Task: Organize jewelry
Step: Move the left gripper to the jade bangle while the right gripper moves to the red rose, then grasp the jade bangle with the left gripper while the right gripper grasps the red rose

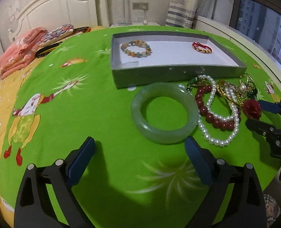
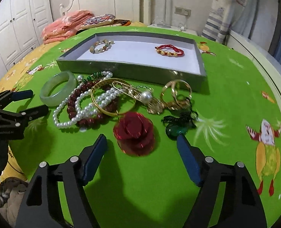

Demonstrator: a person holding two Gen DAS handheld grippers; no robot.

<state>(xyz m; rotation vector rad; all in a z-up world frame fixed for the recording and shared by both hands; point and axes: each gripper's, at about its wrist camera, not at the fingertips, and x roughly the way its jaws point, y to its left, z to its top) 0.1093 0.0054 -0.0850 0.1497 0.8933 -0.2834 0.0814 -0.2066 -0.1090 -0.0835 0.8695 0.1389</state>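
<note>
A grey tray on the green cloth holds a stone bead bracelet and a red-and-gold bracelet. In front of it lies a jade bangle, a dark red bead bracelet, pearl strands, gold bangles and a red rose brooch. My left gripper is open and empty just before the bangle. My right gripper is open, its jaws either side of the rose.
Gold rings and a green pendant lie right of the pile. Folded pink bedding and cushions sit at the back left by the headboard. A window ledge runs along the right.
</note>
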